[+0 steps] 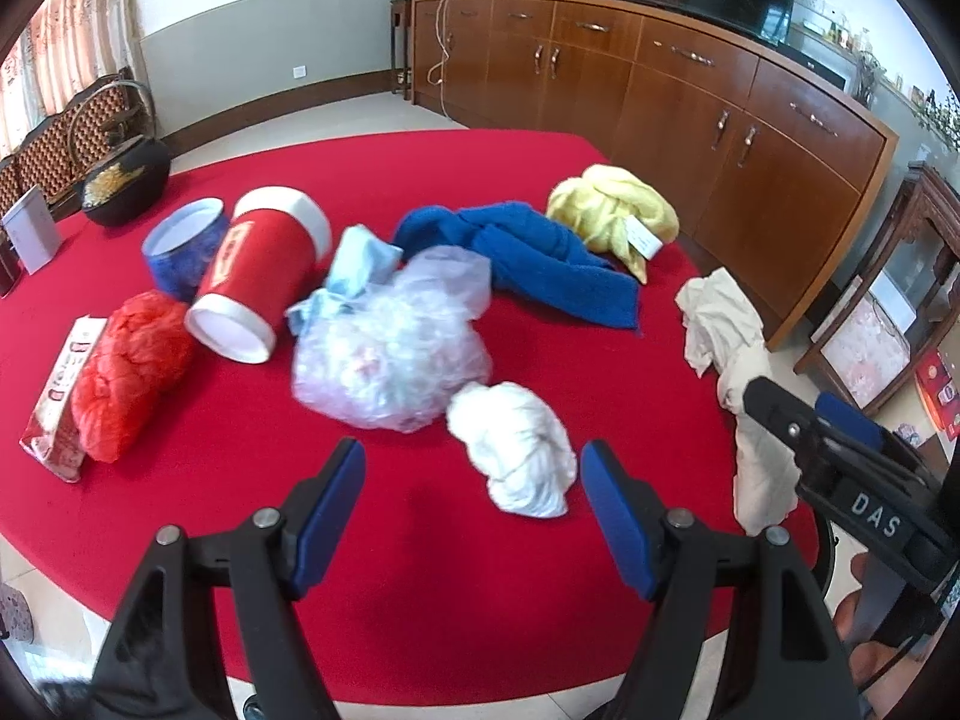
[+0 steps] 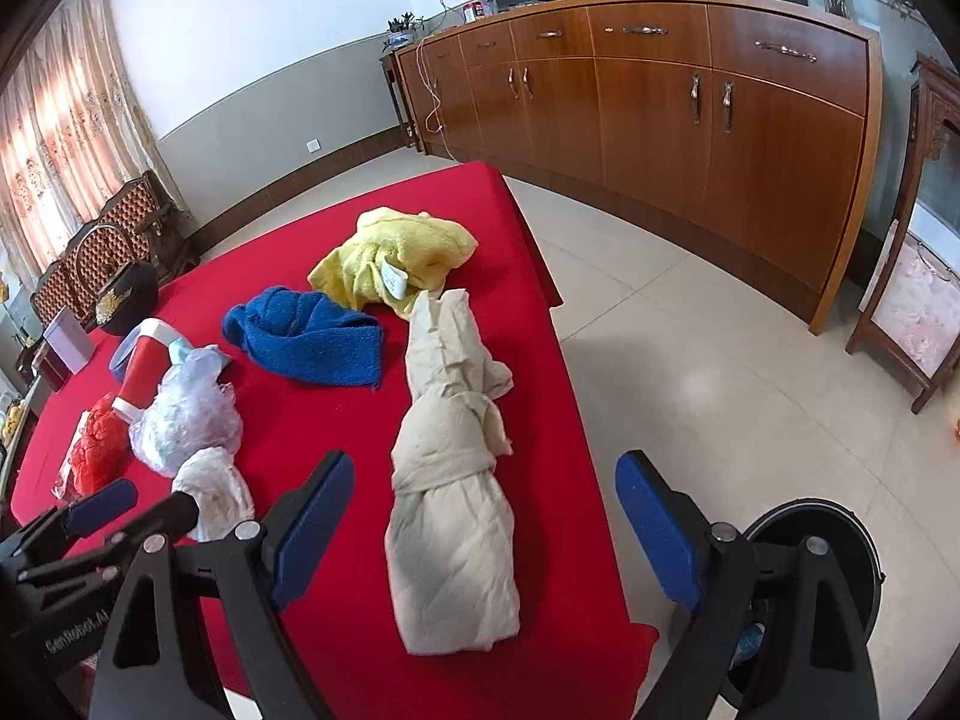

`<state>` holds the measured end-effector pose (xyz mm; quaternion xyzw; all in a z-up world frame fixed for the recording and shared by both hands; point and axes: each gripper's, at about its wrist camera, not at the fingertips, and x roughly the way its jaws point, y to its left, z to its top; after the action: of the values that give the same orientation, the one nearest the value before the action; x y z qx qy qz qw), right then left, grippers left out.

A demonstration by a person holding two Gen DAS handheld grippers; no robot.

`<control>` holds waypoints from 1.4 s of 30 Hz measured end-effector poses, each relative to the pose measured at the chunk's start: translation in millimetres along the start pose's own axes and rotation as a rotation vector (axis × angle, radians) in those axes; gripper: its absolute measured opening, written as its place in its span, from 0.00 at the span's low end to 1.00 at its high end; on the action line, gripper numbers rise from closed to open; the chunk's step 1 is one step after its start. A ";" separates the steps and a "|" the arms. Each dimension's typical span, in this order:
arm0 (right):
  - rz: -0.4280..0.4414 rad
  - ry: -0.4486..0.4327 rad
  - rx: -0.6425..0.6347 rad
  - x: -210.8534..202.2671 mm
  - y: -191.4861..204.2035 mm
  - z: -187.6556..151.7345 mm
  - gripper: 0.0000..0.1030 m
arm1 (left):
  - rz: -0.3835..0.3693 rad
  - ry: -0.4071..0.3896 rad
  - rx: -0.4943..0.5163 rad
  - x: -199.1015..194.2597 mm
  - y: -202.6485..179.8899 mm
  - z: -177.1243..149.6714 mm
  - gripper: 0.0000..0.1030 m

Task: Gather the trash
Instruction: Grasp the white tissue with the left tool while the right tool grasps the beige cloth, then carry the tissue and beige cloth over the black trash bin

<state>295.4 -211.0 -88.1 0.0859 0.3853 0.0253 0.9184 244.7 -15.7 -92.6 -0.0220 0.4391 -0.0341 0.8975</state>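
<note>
Nothing collected yet, by my reading. Left gripper [image 1: 474, 504] and right gripper [image 2: 486, 516] both spread wide, empty. White wad [image 1: 516, 450], clear plastic bag [image 1: 390, 348], red bag [image 1: 129, 360] all lie on red table [image 1: 420, 600]; bin [image 2: 840, 564] just off the table's near corner.

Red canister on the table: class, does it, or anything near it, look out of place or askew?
Yes. The red canister lies on its side on the red table instead of standing, leaning against the blue tub. Crumpled clear plastic and a red bag lie loose beside it. Nothing looks spilled.
</note>
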 end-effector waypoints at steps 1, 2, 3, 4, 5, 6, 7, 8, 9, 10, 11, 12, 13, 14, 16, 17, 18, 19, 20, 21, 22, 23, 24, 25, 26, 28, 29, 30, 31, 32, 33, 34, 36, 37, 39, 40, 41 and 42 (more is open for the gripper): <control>0.000 0.000 0.000 0.0 0.0 0.0 0.88 | 0.003 0.005 0.005 3.3 -2.1 0.3 0.74; 0.002 0.003 -0.002 2.6 -0.3 0.7 0.88 | 0.005 0.008 0.008 5.6 -3.2 0.4 0.74; 0.005 0.005 -0.003 4.7 -0.3 1.1 0.88 | 0.006 0.011 0.011 7.9 -4.1 0.2 0.74; 0.006 0.007 -0.006 7.2 -0.1 1.5 0.88 | 0.006 0.015 0.013 10.2 -4.7 0.4 0.74; 0.006 0.006 -0.009 9.1 -0.3 1.7 0.88 | 0.007 0.018 0.015 12.6 -5.3 0.3 0.73; 0.006 0.007 -0.010 10.7 -0.1 1.9 0.88 | 0.008 0.019 0.015 14.2 -5.6 0.0 0.73; 0.009 0.009 -0.012 12.8 0.3 1.9 0.88 | 0.009 0.021 0.014 15.5 -5.4 -0.4 0.73; 0.009 0.013 -0.015 14.8 0.6 1.5 0.88 | 0.009 0.022 0.014 16.5 -5.1 -1.0 0.71; 0.009 0.018 -0.020 17.2 1.4 1.1 0.86 | 0.008 0.025 0.014 17.7 -4.8 -1.5 0.65; 0.013 0.019 -0.022 18.4 1.7 0.5 0.85 | 0.006 0.028 0.016 18.9 -4.8 -2.1 0.62; 0.016 0.020 -0.024 20.0 2.1 0.2 0.81 | 0.005 0.030 0.018 19.8 -4.7 -2.9 0.56; 0.022 0.029 -0.026 23.6 3.3 -0.6 0.73 | -0.002 0.039 0.016 20.9 -4.9 -3.7 0.50; 0.022 0.029 -0.026 23.6 3.3 -0.6 0.68 | -0.014 0.042 0.015 21.4 -5.2 -4.4 0.47; 0.021 0.031 -0.025 24.6 3.7 -0.8 0.65 | -0.023 0.042 0.015 21.3 -5.9 -4.6 0.42; 0.014 0.023 -0.027 24.4 3.7 -1.1 0.63 | -0.029 0.034 0.027 19.6 -8.9 -5.0 0.33; 0.014 0.018 -0.026 23.6 3.3 -0.9 0.56 | -0.030 0.031 0.034 19.0 -10.6 -5.5 0.33; 0.018 0.015 -0.027 22.8 3.2 -0.7 0.42 | -0.036 0.029 0.035 18.4 -11.2 -6.0 0.31; 0.028 0.017 -0.028 22.5 3.6 -0.6 0.39 | -0.044 0.026 0.034 17.7 -11.3 -6.6 0.30; 0.029 0.019 -0.031 22.0 4.1 -0.8 0.39 | -0.049 0.026 0.032 17.0 -10.9 -7.0 0.29; 0.030 0.017 -0.040 21.5 5.7 -1.1 0.38 | -0.055 0.027 0.030 16.6 -10.4 -7.1 0.29; 0.035 0.017 -0.040 21.2 6.0 -1.2 0.38 | -0.064 0.027 0.028 15.3 -10.0 -7.5 0.28; 0.040 0.012 -0.036 19.9 5.9 -1.4 0.38 | -0.070 0.023 0.027 14.0 -9.3 -7.4 0.28; 0.044 0.003 -0.028 17.0 5.5 -1.4 0.37 | -0.078 0.014 0.027 11.1 -8.9 -7.6 0.28; 0.049 -0.006 -0.024 14.3 5.1 -1.7 0.37 | -0.081 0.004 0.029 7.8 -8.8 -7.5 0.28; 0.056 -0.019 -0.019 9.5 4.6 -1.8 0.37 | -0.084 -0.005 0.032 4.1 -9.7 -7.2 0.28; 0.062 -0.032 -0.014 1.4 3.4 -2.0 0.37 | -0.095 -0.013 0.039 -2.3 -10.6 -6.3 0.28; 0.066 -0.037 -0.010 -3.2 2.0 -2.2 0.37 | -0.100 -0.018 0.042 -5.9 -12.1 -6.0 0.28; 0.069 -0.045 -0.003 -9.5 -0.4 -2.5 0.37 | -0.104 -0.021 0.047 -9.1 -14.2 -5.8 0.28; 0.071 -0.051 0.004 -14.6 -3.6 -3.0 0.37 | -0.111 -0.026 0.054 -13.4 -17.6 -5.8 0.28; 0.071 -0.057 0.010 -20.1 -6.5 -3.5 0.37 | -0.116 -0.028 0.058 -15.8 -20.1 -5.0 0.28; 0.068 -0.065 0.018 -27.7 -11.8 -4.9 0.37 | -0.125 -0.032 0.066 -19.7 -24.9 -4.7 0.28; 0.062 -0.071 0.026 -34.5 -17.1 -6.4 0.37 | -0.136 -0.037 0.077 -24.6 -31.2 -5.2 0.28; 0.043 -0.085 0.045 -49.1 -31.9 -10.4 0.37 | -0.160 -0.043 0.100 -31.2 -45.3 -5.8 0.28; 0.028 -0.090 0.058 -56.3 -41.1 -12.7 0.37 | -0.177 -0.043 0.114 -33.7 -54.7 -6.2 0.28; -0.007 -0.100 0.089 -71.4 -63.5 -19.7 0.37 | -0.206 -0.044 0.143 -38.5 -73.1 -9.0 0.28; -0.021 -0.102 0.101 -76.3 -73.1 -22.2 0.37 | -0.225 -0.042 0.159 -40.7 -84.5 -10.7 0.28; -0.039 -0.104 0.116 -82.5 -84.6 -26.1 0.37 | -0.241 -0.039 0.172 -42.3 -93.5 -12.7 0.28; -0.066 -0.104 0.137 -90.4 -100.5 -31.9 0.37 | -0.263 -0.033 0.190 -43.6 -106.5 -15.5 0.28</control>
<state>207.3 -315.7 -64.3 0.1372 0.3405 -0.0357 0.9295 201.3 -118.4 -60.4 0.0051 0.4123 -0.1921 0.8906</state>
